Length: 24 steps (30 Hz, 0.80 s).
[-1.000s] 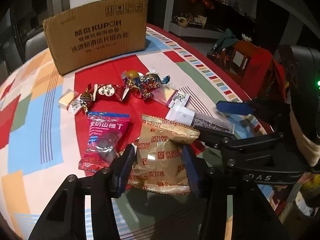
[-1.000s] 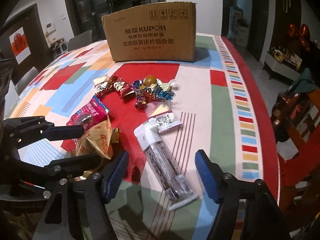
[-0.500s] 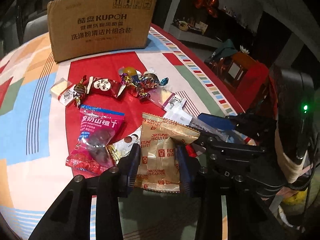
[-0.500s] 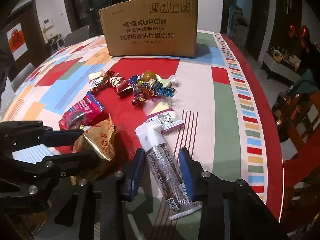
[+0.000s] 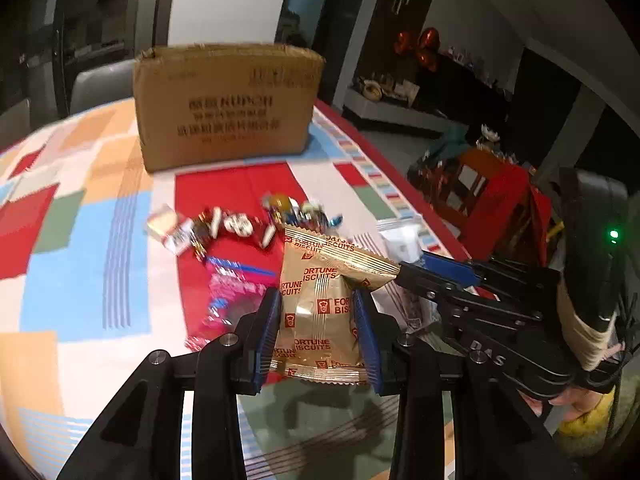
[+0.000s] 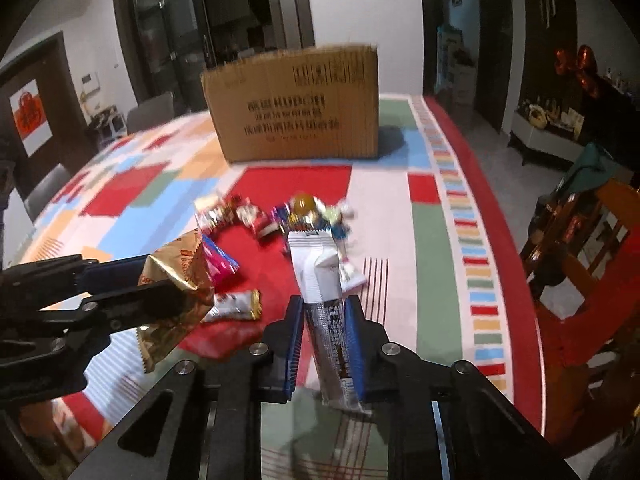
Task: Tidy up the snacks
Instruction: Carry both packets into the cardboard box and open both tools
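Note:
My left gripper (image 5: 318, 320) is shut on a gold Fortune Biscuits packet (image 5: 320, 304) and holds it above the table. The packet also shows at the left of the right wrist view (image 6: 176, 276). My right gripper (image 6: 324, 340) is shut on a long white and silver wafer stick packet (image 6: 326, 296), lifted off the cloth. A brown cardboard box (image 5: 224, 104) stands at the back of the table; it also shows in the right wrist view (image 6: 296, 104). Loose wrapped candies (image 5: 240, 224) and a pink bag (image 5: 232, 300) lie in front of the box.
The round table has a colourful patchwork cloth (image 5: 80, 240). A small silver and gold bar (image 6: 236, 304) lies on the red patch. A wooden chair with red cloth (image 6: 592, 232) stands at the table's right edge. The other gripper's arm (image 5: 500, 312) is close on the right.
Both grippers have closed on their packets and lifted them off the table. The cameras have tilted up toward the cardboard box.

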Each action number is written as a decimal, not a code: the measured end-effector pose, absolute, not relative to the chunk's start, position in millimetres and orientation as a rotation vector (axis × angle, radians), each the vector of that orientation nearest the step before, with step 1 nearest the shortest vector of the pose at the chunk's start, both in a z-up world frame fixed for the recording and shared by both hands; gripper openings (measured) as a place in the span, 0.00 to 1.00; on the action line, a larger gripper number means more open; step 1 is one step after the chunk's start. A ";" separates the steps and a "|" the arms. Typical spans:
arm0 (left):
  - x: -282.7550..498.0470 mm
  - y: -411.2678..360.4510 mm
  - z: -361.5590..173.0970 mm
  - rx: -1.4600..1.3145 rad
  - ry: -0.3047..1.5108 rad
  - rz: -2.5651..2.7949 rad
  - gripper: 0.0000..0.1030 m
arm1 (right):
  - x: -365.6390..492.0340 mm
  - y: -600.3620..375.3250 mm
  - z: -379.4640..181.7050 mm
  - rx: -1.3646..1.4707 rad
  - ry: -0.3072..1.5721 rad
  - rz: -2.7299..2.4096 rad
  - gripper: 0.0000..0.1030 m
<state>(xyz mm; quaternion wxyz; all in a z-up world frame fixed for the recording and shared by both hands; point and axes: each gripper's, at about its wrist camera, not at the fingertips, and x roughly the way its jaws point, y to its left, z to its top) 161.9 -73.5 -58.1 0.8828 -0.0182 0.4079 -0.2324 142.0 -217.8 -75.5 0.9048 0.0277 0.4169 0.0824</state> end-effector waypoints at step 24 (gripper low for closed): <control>249.4 -40.7 76.6 0.052 0.585 -0.369 0.36 | 236.2 -195.9 60.3 0.044 0.566 0.218 0.21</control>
